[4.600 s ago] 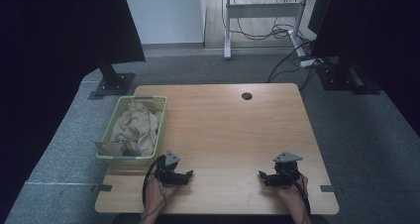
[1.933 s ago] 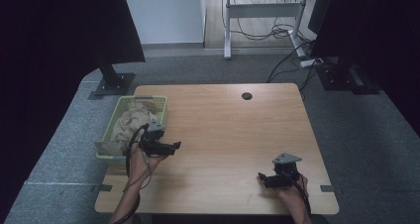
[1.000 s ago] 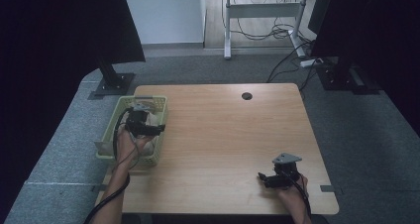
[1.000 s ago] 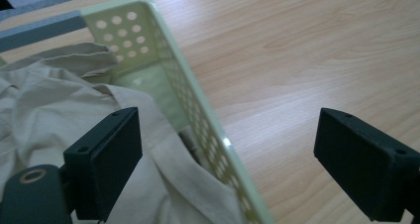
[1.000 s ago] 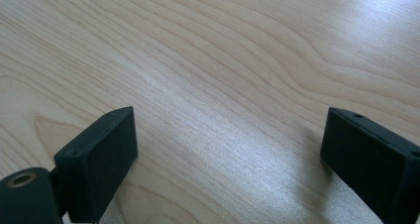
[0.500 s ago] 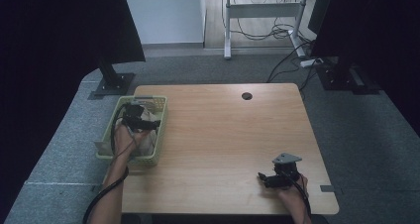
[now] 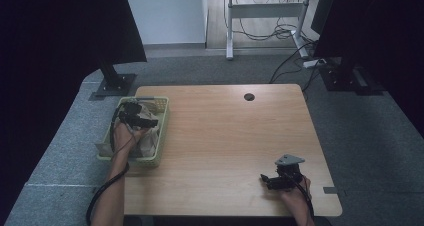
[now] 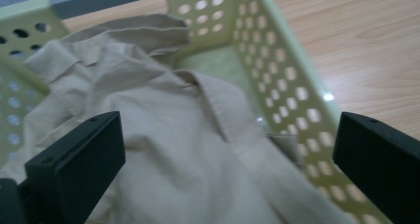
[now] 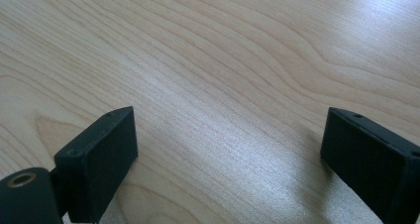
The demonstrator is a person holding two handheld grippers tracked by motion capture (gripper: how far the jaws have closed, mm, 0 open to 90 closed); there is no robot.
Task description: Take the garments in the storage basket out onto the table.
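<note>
The left gripper [image 7: 142,120], off the table [image 7: 235,136] a moment ago, now hangs over the basket [image 8: 277,80], its 2 jaws just spread wide around nothing, the shirt [image 8: 188,149] directly below them, so a grab looks imminent.

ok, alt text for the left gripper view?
The left gripper, jaws wide open, hangs over a crumpled beige shirt lying in a pale green perforated basket. Nothing is gripped. Wooden table shows beyond the basket wall.
</note>
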